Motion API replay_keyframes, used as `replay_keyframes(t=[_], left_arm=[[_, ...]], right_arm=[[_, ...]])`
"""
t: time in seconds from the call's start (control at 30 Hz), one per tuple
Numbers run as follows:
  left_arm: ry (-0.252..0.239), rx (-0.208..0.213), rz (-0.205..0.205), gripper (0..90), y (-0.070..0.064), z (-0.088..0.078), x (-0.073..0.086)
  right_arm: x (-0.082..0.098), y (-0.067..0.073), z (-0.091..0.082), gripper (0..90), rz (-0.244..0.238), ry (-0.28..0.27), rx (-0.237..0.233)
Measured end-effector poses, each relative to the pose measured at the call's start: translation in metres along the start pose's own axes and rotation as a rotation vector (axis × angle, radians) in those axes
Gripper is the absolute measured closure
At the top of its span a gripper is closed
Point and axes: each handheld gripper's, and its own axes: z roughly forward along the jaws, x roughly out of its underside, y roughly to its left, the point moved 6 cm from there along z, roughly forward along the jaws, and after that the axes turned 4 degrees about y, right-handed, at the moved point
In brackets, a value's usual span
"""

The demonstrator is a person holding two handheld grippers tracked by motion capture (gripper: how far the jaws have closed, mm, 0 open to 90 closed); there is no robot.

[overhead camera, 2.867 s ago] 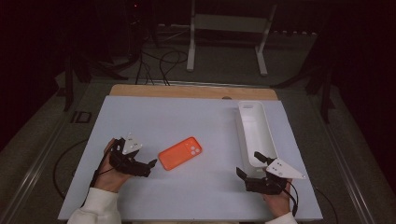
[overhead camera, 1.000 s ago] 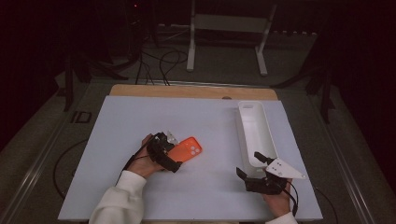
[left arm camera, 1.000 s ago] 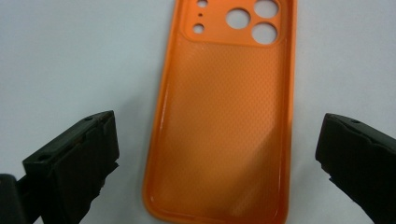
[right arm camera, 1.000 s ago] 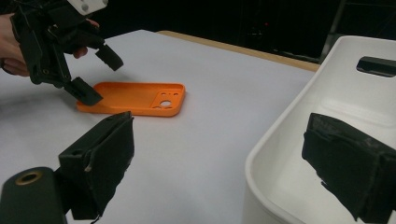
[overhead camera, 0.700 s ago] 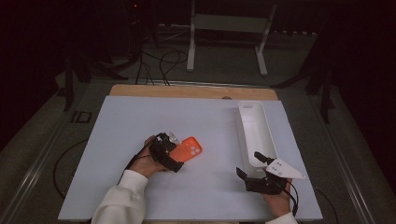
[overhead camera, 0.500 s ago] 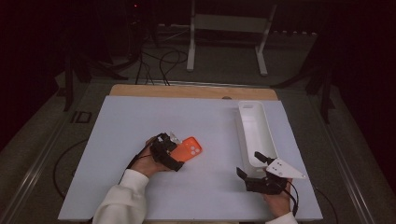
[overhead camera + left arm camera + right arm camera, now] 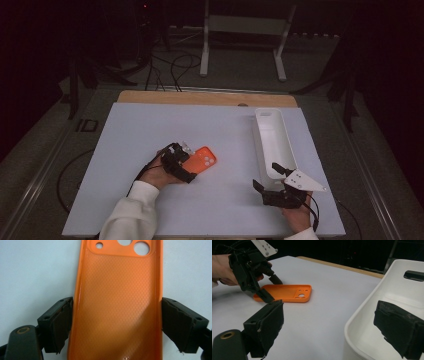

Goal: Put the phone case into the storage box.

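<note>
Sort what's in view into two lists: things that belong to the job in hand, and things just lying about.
In the job:
- orange phone case, between the fingers of the left gripper
- white bin, probably; the right gripper straddles its near wall, open

Lying about:
- white mat
- wooden board
- floor cables
- stand

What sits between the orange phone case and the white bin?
Nothing: bare white table top runs from the orange phone case to the white bin, clearest in the high view.
</note>
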Motion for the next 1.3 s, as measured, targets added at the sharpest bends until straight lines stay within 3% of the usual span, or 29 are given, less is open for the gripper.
replay_keyframes(t=[0.23,0.53,1.3], left_arm=[[-0.009,-0.004,-0.001,16.8,-0.001,-0.001,0.0],[-0.033,-0.042,-0.011,16.9,0.001,-0.005,-0.001],[-0.141,-0.104,-0.052,16.8,0.006,-0.035,-0.006]], right_arm=[[0.0,0.0,0.0,9.3,0.0,0.001,0.0],[0.0,-0.001,0.0,9.3,0.0,0.0,0.001],[0.0,-0.001,0.0,9.3,0.006,0.003,0.004]])
